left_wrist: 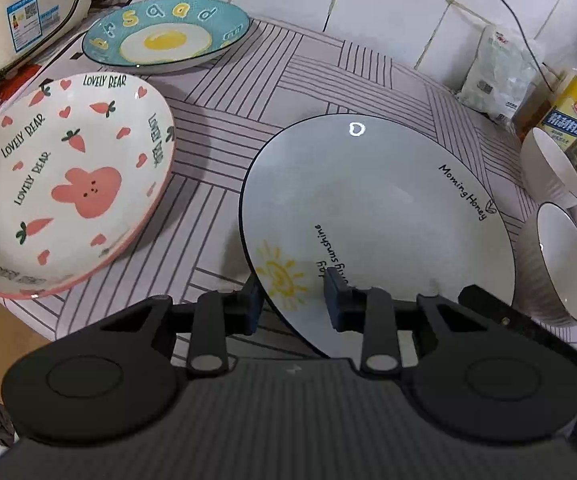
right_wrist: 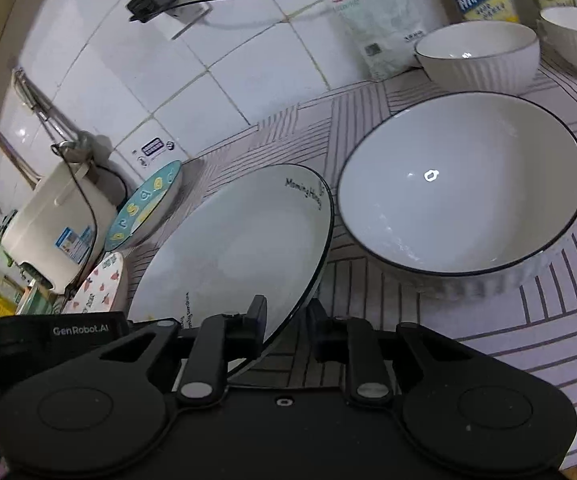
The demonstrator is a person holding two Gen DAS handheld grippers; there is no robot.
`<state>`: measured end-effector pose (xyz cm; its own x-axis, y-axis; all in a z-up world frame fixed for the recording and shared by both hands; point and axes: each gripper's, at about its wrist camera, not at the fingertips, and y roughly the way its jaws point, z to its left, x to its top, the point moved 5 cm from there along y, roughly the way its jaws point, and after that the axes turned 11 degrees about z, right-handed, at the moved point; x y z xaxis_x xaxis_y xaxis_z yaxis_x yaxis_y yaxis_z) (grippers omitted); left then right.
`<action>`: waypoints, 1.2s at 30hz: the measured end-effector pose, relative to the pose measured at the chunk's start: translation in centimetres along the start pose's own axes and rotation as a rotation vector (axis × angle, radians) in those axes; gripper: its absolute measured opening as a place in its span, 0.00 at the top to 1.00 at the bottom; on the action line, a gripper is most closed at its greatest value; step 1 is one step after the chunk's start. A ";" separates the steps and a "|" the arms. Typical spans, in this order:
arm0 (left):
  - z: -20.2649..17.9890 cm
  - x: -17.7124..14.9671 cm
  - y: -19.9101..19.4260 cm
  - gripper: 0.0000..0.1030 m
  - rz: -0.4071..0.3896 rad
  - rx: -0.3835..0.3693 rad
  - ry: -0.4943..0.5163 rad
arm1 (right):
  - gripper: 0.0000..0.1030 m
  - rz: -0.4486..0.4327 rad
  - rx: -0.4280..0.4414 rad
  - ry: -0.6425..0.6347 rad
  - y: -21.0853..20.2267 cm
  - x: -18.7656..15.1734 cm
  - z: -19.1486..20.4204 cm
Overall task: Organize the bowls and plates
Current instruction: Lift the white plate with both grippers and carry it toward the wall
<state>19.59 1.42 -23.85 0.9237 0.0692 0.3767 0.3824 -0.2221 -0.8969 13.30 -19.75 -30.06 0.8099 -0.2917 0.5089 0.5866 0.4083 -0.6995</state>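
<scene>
Since both your left gripper [left_wrist: 294, 300] and right gripper [right_wrist: 288, 322] pinch the white plate's [left_wrist: 376, 216] near rim, you can lift it level for stacking.

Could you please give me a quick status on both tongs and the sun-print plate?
Left tongs and right tongs both shut on the near rim of the white sun-print plate. Large white dark-rimmed bowl close beside it. Nothing on the plate.

left claw [left_wrist: 293, 300] clamping sunshine plate [left_wrist: 388, 208] rim, countertop [left_wrist: 308, 76]
</scene>
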 end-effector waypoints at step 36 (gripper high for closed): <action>-7.2 11.9 4.4 0.71 -0.019 -0.125 -0.140 | 0.73 0.090 -0.066 -0.231 2.2 18.2 -1.5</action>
<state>32.14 -5.77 -21.61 0.9136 0.2070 0.3500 0.4025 -0.3384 -0.8506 29.33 -25.51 -23.10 0.8412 -0.0482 0.5386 0.5169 0.3643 -0.7747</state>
